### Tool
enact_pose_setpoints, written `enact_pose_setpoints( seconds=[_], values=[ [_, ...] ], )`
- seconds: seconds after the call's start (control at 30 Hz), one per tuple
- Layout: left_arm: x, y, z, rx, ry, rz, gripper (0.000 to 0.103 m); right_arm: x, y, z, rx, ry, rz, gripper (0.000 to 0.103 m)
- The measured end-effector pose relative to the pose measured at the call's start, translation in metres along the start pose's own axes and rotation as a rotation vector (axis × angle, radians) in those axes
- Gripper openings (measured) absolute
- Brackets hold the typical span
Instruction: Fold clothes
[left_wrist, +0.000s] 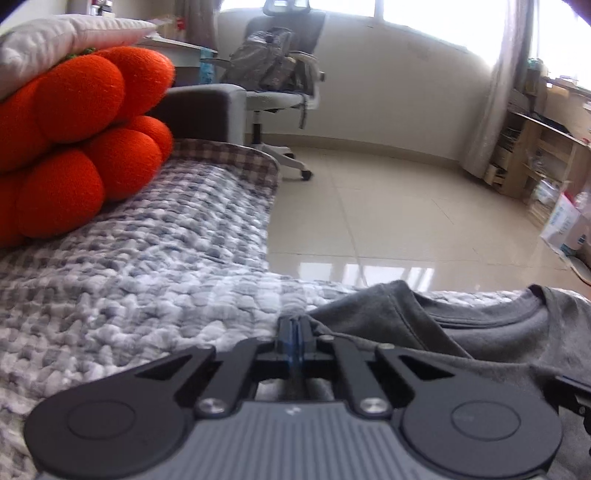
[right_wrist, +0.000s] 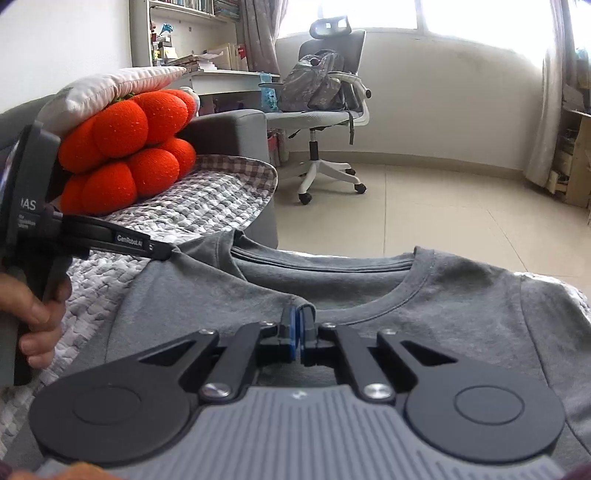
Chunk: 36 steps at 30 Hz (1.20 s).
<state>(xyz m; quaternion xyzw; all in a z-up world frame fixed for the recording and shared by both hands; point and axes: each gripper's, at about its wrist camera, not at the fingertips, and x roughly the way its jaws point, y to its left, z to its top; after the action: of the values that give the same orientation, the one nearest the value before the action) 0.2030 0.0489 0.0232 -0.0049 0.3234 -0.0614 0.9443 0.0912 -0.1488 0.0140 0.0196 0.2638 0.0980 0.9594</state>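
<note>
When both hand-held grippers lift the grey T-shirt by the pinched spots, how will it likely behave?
The grey T-shirt probably goes floppy: it already wrinkles where the left hand-held gripper and right hand-held gripper pinch it. It looks thin and light, so the unheld parts should sag and hang. The textured checked blanket may drag on it slightly.

T-shirt hem cut off by bottom edge; shelf stuff at right too blurred to tell.

Orange plush cushion rests on the checked blanket; office chair beyond.
</note>
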Motion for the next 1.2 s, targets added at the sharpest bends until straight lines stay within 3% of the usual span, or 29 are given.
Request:
enact_pose_setpoints(
  seconds=[0.2,0.47,0.6,0.77,0.8,0.9,0.97,1.13,1.2],
  values=[
    [-0.008,0.011,0.001,-0.052,-0.042,0.020,0.002,-0.002,0.003,0.002,-0.009,-0.046,0.049,0.003],
    [-0.007,0.015,-0.003,-0.082,-0.054,0.025,0.002,0.006,-0.003,0.002,0.034,-0.019,0.051,0.003],
    [-0.009,0.028,-0.004,-0.133,-0.059,-0.050,0.002,0.000,-0.011,0.004,0.087,-0.048,0.098,0.003],
    [-0.007,0.040,0.000,-0.183,0.001,-0.159,0.003,0.009,-0.013,0.001,0.115,0.009,0.078,0.006],
    [-0.009,0.046,0.002,-0.218,-0.002,-0.191,0.003,0.008,-0.013,0.000,0.118,0.003,0.082,0.012],
    [-0.012,0.056,0.007,-0.289,-0.009,-0.233,0.004,0.000,-0.014,-0.001,0.141,-0.024,0.097,0.012],
    [-0.014,0.049,0.008,-0.249,-0.007,-0.217,0.005,0.000,-0.015,-0.003,0.153,-0.019,0.088,0.012],
    [-0.007,0.031,0.001,-0.179,0.027,-0.218,0.018,-0.007,-0.018,-0.002,0.161,-0.046,0.098,0.012],
    [-0.005,0.019,-0.003,-0.111,0.026,-0.160,0.017,-0.009,-0.020,-0.003,0.164,-0.035,0.122,0.013]
  ],
)
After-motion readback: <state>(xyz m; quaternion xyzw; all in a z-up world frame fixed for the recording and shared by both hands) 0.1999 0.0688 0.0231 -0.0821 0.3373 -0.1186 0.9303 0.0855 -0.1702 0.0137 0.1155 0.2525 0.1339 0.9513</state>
